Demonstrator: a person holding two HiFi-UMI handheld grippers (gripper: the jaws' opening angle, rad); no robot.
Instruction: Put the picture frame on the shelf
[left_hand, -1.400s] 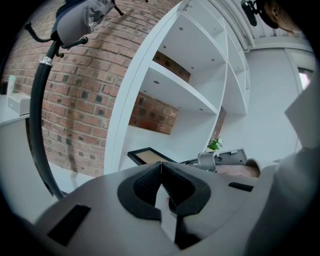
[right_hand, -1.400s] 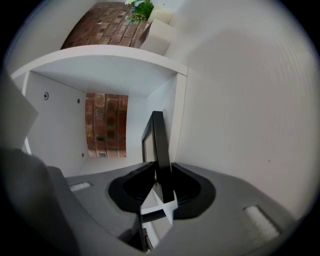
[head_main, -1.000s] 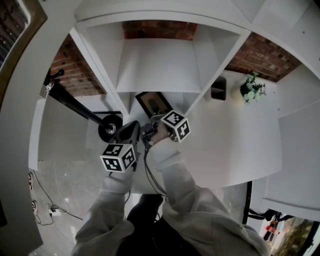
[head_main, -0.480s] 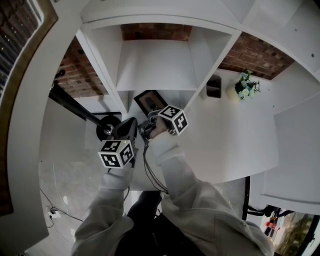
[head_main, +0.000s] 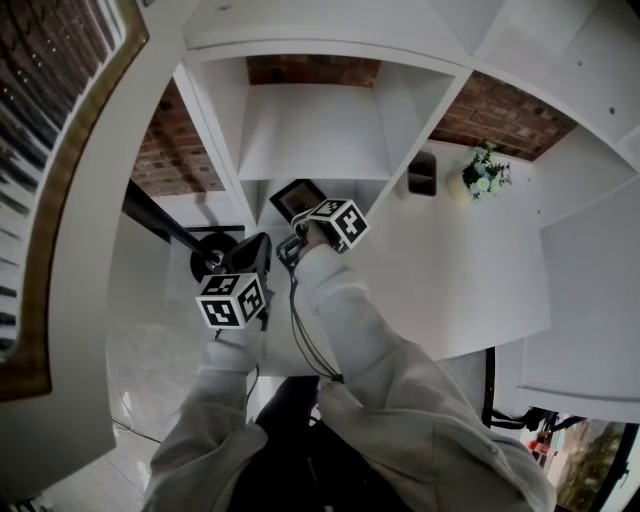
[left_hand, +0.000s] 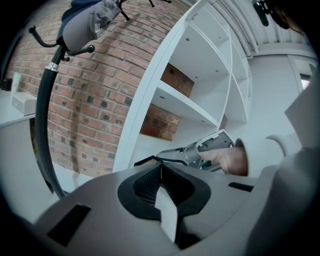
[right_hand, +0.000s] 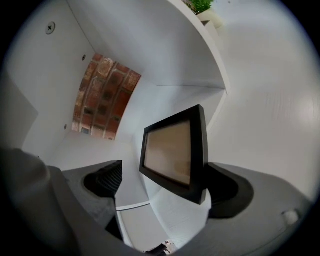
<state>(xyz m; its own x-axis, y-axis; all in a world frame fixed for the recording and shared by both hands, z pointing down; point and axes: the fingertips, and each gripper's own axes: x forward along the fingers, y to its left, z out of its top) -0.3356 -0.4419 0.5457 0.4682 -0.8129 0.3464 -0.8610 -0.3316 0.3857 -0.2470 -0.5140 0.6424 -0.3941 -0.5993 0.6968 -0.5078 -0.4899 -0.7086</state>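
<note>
Right hand-held gripper (right_hand: 164, 186) spread wider than a second ago, picture frame (right_hand: 172, 152) standing between jaws in shelf compartment (right_hand: 170, 100), left hand-held gripper (left_hand: 161, 181) pressed together, empty

A white open-backed shelving unit (head_main: 460, 260) stands against a red brick wall (head_main: 192, 155). A small potted plant (head_main: 482, 172) sits in one compartment. The floor (head_main: 150, 360) is pale and glossy.
</note>
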